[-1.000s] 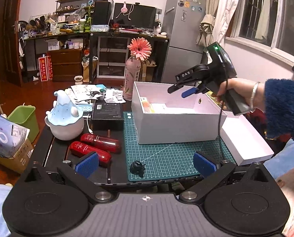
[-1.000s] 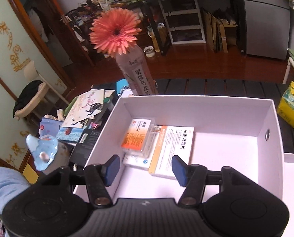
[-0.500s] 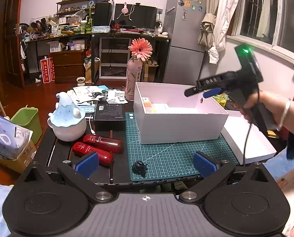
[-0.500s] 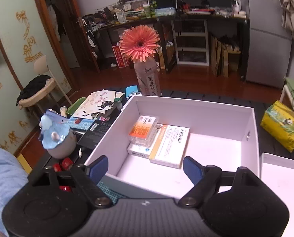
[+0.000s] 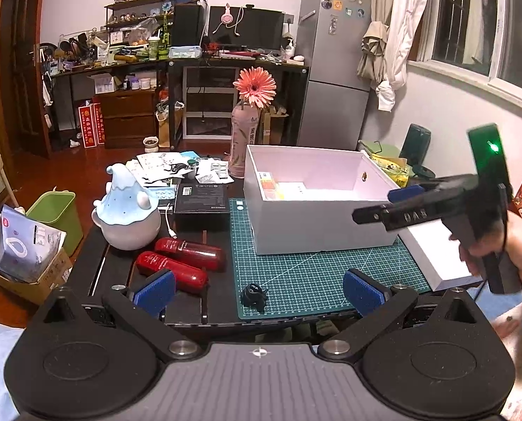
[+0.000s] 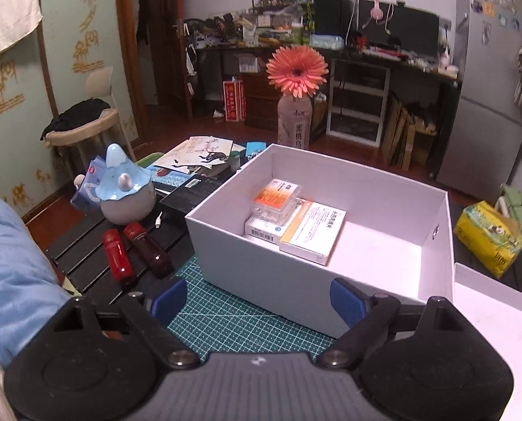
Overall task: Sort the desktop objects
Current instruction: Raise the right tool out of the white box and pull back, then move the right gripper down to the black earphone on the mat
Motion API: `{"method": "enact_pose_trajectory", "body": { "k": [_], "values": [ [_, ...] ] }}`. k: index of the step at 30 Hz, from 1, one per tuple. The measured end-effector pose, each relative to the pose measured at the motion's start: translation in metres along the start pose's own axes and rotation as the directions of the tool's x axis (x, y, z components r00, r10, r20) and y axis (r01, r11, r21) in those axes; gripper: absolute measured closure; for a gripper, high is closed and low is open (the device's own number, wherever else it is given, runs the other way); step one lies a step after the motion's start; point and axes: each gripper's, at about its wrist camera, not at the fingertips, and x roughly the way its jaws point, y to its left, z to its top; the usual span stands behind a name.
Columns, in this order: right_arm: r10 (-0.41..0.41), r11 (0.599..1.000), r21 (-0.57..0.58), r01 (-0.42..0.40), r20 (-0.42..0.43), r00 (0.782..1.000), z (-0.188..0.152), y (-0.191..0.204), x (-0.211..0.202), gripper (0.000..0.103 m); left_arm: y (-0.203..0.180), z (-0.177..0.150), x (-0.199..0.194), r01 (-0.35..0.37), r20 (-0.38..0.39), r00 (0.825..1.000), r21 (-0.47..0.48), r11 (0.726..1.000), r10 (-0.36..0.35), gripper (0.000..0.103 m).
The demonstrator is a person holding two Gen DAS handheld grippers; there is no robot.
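A white open box (image 5: 317,224) (image 6: 296,280) stands on the green cutting mat (image 5: 296,273), with several medicine packs (image 6: 296,221) in its left corner. Two red bottles (image 5: 180,259) (image 6: 134,249) lie left of the mat, beside a blue and white figurine pot (image 5: 127,210) (image 6: 124,193). A small black clip (image 5: 254,293) rests on the mat's near edge. My left gripper (image 5: 257,289) hangs open and empty above the table's front edge. My right gripper (image 6: 257,298) is open and empty, held by a hand at the box's right near corner (image 5: 394,207).
A black flat box (image 5: 203,200) and loose papers (image 5: 166,170) lie behind the bottles. A pink bottle with an orange flower (image 5: 248,119) (image 6: 296,105) stands behind the white box. The box lid (image 5: 436,252) lies at right. A green bin (image 5: 55,217) sits on the floor at left.
My right gripper has pulled back up and out of the white box toward its right near corner, and its jaws have opened wider. The left gripper has barely moved.
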Motion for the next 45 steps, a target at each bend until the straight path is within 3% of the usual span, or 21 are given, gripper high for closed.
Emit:
{"method": "enact_pose_trajectory", "body": {
  "k": [18,36,42,45],
  "values": [
    [0.051,0.993,0.110,-0.047,-0.028,0.998,-0.068,0.018,-0.002,0.013,-0.006,0.002,0.005,-0.041,-0.028,0.999,0.020,0.999,0.042,0.000],
    [0.081,0.996,-0.038,-0.080,0.029,0.996,-0.069,0.050,0.001,0.013,-0.013,0.003,0.006,-0.059,-0.034,0.998,0.056,0.997,0.061,0.000],
    [0.108,0.991,-0.085,-0.105,0.033,0.994,-0.066,0.061,0.014,0.017,-0.009,0.003,0.007,-0.039,-0.033,0.999,0.040,0.998,0.040,0.000],
    [0.119,0.989,-0.095,-0.117,0.021,0.993,-0.065,0.064,0.024,0.030,-0.007,0.003,0.006,-0.027,-0.026,0.999,0.027,0.999,0.028,0.000]
  ]
}}
